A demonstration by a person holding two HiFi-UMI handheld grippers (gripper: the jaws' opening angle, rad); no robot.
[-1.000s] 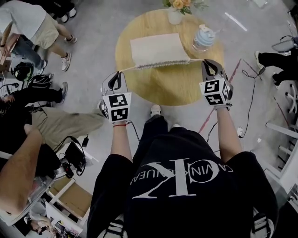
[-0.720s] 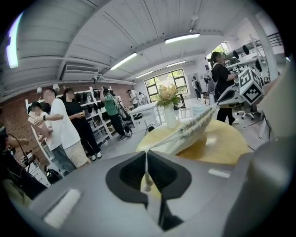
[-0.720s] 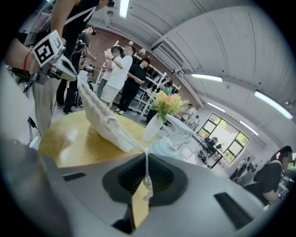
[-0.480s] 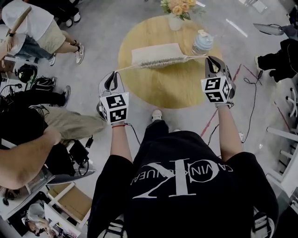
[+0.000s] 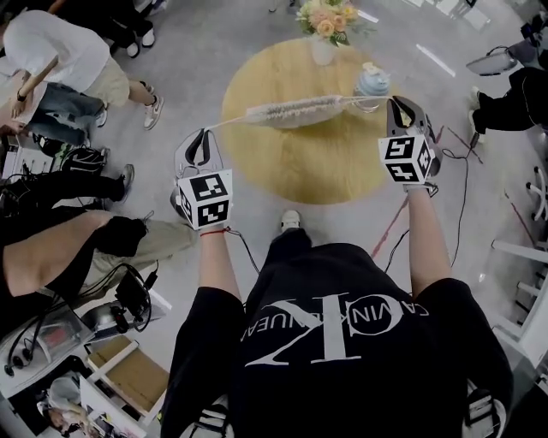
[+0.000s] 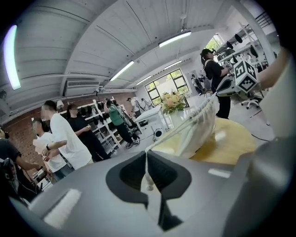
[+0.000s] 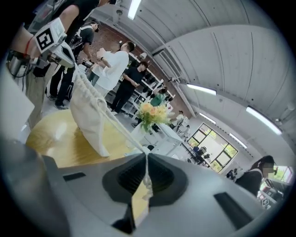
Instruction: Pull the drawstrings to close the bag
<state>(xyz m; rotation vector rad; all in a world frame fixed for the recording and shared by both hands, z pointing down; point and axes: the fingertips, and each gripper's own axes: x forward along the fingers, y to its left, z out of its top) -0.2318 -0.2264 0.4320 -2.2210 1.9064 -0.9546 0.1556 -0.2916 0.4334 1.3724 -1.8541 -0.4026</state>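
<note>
A round wooden tabletop point(image 5: 325, 167) stood on the grey floor point(image 5: 193, 81) — at its far edge a vase of peach flowers point(image 5: 323, 26), with a pale blue container point(image 5: 372, 81) near it. People point(image 5: 60, 60) sat at the left; a red line point(image 5: 390, 229) crossed the floor.

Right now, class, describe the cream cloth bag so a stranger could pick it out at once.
Find the round yellow wooden table. Over it, the cream cloth bag hangs by taut drawstrings between the left gripper and right gripper. Unlike the vase of flowers and pale blue container nearby, its mouth is gathered into ruffles.
</note>
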